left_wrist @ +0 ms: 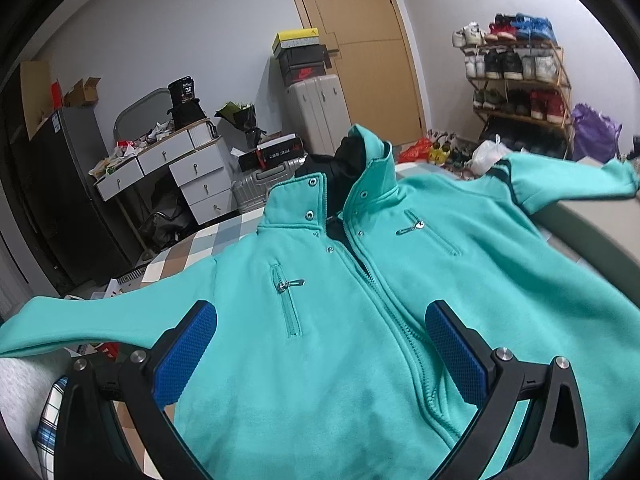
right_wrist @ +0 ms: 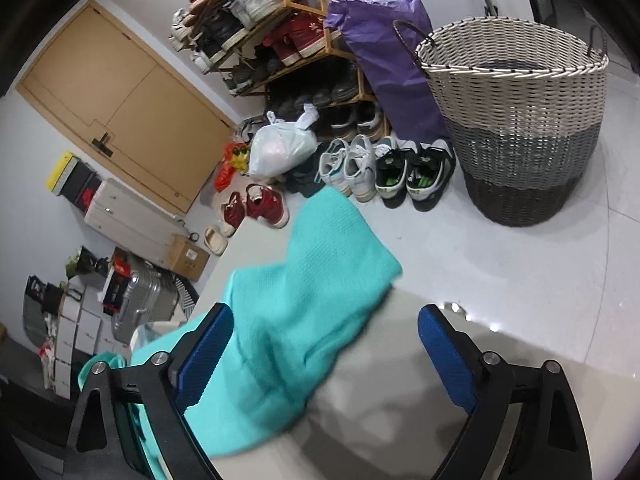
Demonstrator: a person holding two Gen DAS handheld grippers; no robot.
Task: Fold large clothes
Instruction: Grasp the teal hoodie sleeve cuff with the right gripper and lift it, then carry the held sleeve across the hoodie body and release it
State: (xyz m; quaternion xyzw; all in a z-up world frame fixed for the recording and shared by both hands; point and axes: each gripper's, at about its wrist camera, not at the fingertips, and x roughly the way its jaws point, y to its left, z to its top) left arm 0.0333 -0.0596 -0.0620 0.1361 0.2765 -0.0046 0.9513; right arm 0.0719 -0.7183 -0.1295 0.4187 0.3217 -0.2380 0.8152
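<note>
A teal zip-up jacket lies face up and spread out on a flat surface, collar at the far end, both sleeves stretched sideways. My left gripper is open above the jacket's lower front, its blue pads either side of the zipper area, holding nothing. In the right wrist view one teal sleeve hangs over the edge of the pale table. My right gripper is open just over the sleeve, its left pad above the cloth, holding nothing.
A woven laundry basket stands on the floor to the right, next to a purple bag, shoes and a shoe rack. A suitcase, a drawer desk and a door lie beyond the jacket.
</note>
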